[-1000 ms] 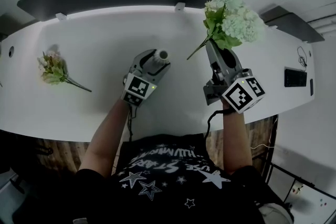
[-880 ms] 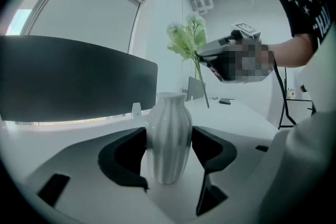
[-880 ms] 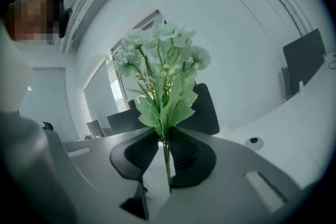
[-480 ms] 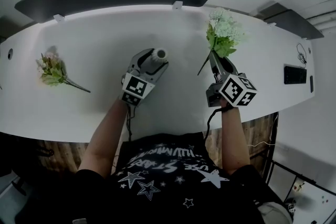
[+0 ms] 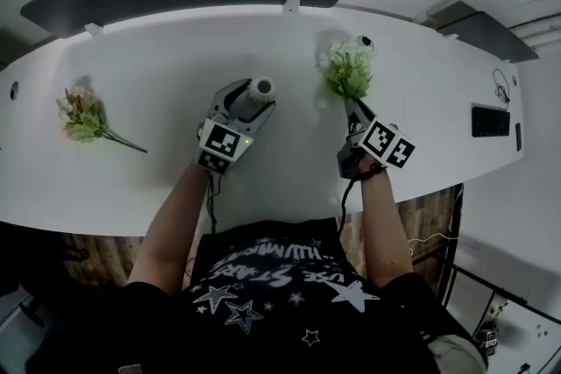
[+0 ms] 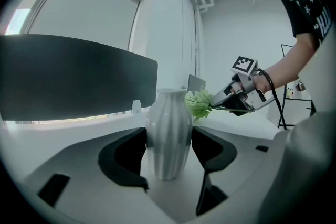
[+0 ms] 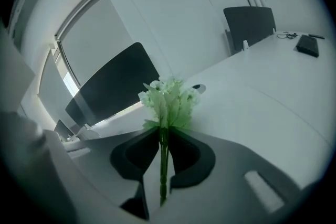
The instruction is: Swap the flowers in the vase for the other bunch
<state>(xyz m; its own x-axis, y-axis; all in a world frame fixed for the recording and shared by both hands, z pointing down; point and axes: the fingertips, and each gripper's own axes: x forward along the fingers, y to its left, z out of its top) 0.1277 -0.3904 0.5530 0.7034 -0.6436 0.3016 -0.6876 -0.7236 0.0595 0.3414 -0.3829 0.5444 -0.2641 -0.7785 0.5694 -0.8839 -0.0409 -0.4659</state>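
Pinching the stems of the green bunch, the right gripper has the blooms just ahead; the left gripper clasps the vase.

Vase body behind left gripper

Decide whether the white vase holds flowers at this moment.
Empty. Nothing rises from the mouth of the vase; the green bunch is clamped in the right gripper beside it, and the pink bunch lies on the table.
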